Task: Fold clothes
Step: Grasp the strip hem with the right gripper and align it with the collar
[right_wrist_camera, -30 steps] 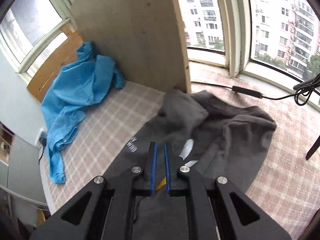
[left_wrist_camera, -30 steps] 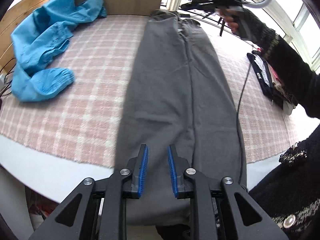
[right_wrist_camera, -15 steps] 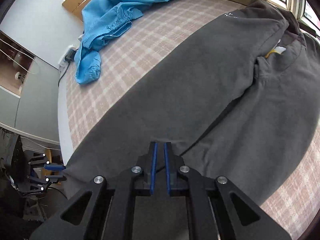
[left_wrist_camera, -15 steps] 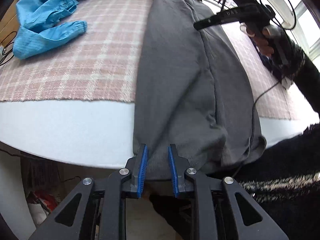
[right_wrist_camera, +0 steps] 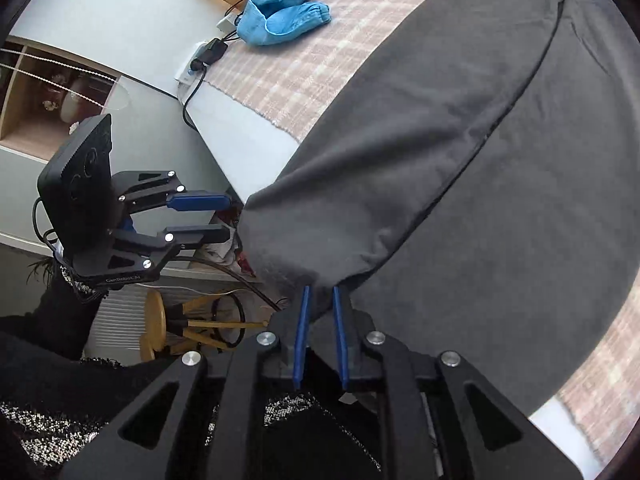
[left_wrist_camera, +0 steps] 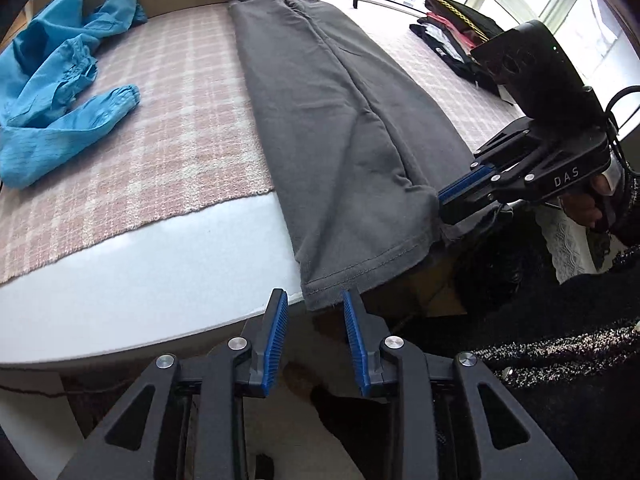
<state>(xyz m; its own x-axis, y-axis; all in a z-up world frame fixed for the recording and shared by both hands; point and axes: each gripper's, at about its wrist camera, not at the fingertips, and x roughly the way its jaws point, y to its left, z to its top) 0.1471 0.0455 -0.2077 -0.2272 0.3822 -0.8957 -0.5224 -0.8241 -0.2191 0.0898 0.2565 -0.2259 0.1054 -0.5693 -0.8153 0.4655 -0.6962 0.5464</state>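
The grey trousers (left_wrist_camera: pixel 340 128) lie stretched lengthwise on the bed (left_wrist_camera: pixel 140 280), legs side by side, hems hanging just over the near white edge and the waistband far off at the top of the left wrist view. As a judgement, the folding has barely begun: the garment is laid flat and straightened, but no fold across its length shows yet, and the blue garment (left_wrist_camera: pixel 60 92) at the upper left is a crumpled heap not yet touched. A stack of dark clothes (left_wrist_camera: pixel 460 36) sits at the upper right by the window; whether these are finished folds I cannot tell.

Nearest in the left wrist view, the left claw (left_wrist_camera: pixel 314 340) sits at the bottom centre with its jaws opening; the corner of the left hem (left_wrist_camera: pixel 324 296) reaches just into the gap between the blue pads, which do not press on it. To the right, at mid-frame, the right claw (left_wrist_camera: pixel 444 204) meets the outer edge of the other leg near its hem.

In the right wrist view the right claw (right_wrist_camera: pixel 319 332) is low in the centre, its jaws opening too, with a bunched fold of grey cloth dipping between the pad tips; the pads do not appear to clamp it. Beyond, the trousers fill the right of the frame, and the pink checked blanket (right_wrist_camera: pixel 320 48) runs to the top.
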